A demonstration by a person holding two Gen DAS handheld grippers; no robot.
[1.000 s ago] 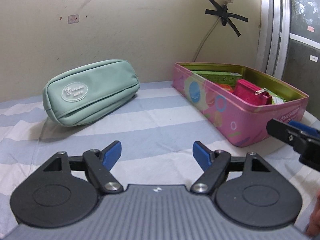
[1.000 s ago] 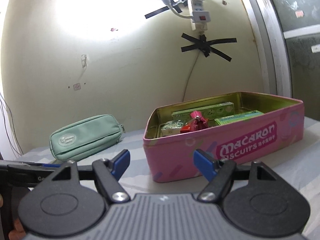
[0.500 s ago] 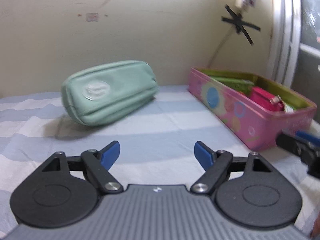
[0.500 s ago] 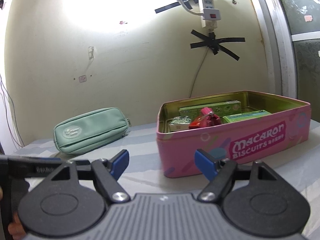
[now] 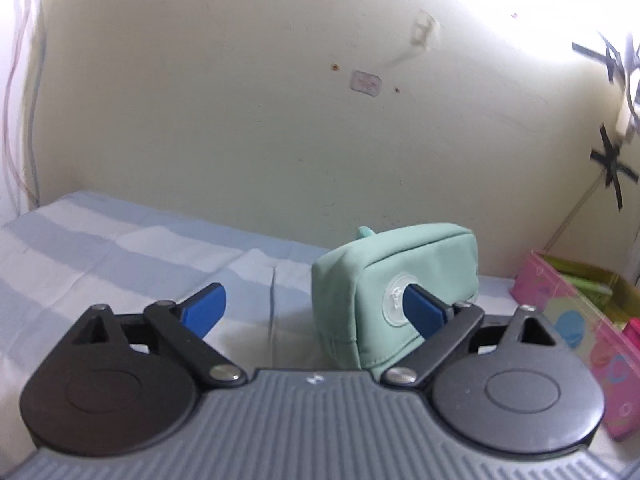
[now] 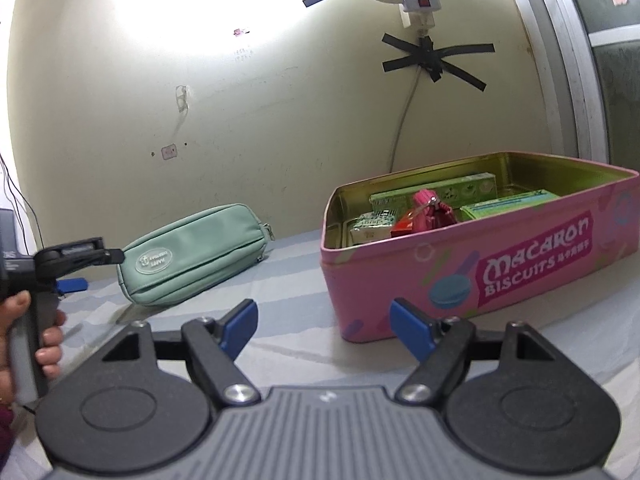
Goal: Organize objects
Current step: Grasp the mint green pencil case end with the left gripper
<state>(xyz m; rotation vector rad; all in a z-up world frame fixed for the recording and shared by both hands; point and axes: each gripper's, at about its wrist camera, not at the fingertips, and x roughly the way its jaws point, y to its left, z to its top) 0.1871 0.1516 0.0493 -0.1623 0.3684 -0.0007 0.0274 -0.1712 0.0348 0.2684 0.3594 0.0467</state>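
— Fingers spread on the left gripper (image 5: 310, 306); where's the mint-green fabric zip pouch (image 5: 394, 290)?
— On the striped cloth, its near end before the right finger, long axis running away rightward.
— Right gripper (image 6: 324, 322)?
— Spread too, empty, farther off, facing the pink biscuit tin (image 6: 460, 266).

The pouch (image 6: 196, 254) lies on the striped cloth (image 6: 288, 344), left of the tin (image 6: 472, 256), both near the wall (image 6: 280, 120) behind. Several packets (image 6: 434, 192) sit in the tin.
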